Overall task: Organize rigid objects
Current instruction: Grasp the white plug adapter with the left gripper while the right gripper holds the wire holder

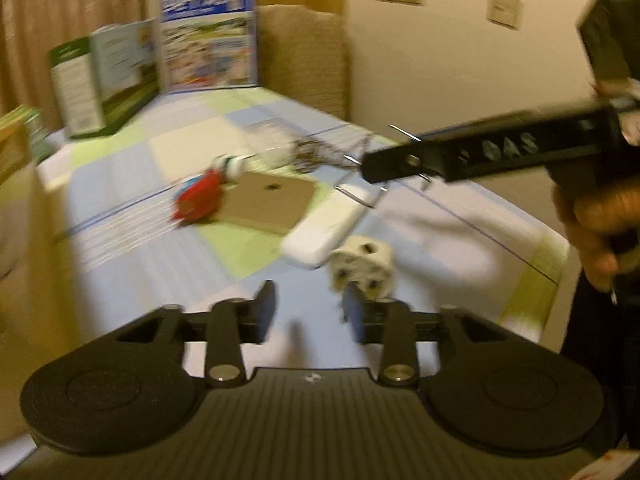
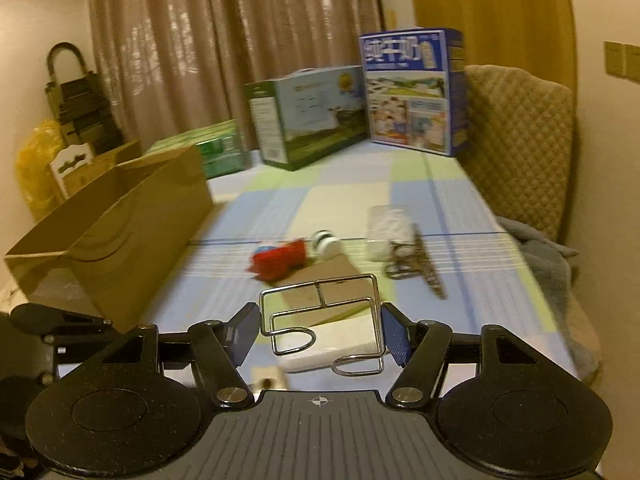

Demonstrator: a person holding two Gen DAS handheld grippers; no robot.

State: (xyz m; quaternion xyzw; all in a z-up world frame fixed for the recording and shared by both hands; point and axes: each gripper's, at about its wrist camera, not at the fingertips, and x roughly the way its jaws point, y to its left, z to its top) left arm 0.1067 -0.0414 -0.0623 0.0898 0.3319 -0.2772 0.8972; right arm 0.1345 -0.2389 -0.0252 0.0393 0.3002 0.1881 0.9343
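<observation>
A bent wire rack [image 2: 320,316] is seen between the spread fingers of the right gripper [image 2: 316,336]; its right upright lies against the right pad, while a gap remains at the left pad, so whether it is truly clamped cannot be told. From the left wrist view the same rack [image 1: 360,184] is seen raised above the checked tablecloth [image 1: 132,184] at the tip of the right gripper [image 1: 376,168]. The left gripper [image 1: 310,306] is held with its fingers apart and nothing between them, a white plug adapter [image 1: 360,266] lying just beyond its right finger, beside a white flat block [image 1: 324,232]. Farther along the table, a red toy [image 2: 280,264], a small white roll [image 2: 324,244], a cardboard sheet [image 1: 268,200] and a dark wire ornament [image 2: 416,266] are laid out. An open cardboard box [image 2: 120,224] is placed at the table's left edge.
</observation>
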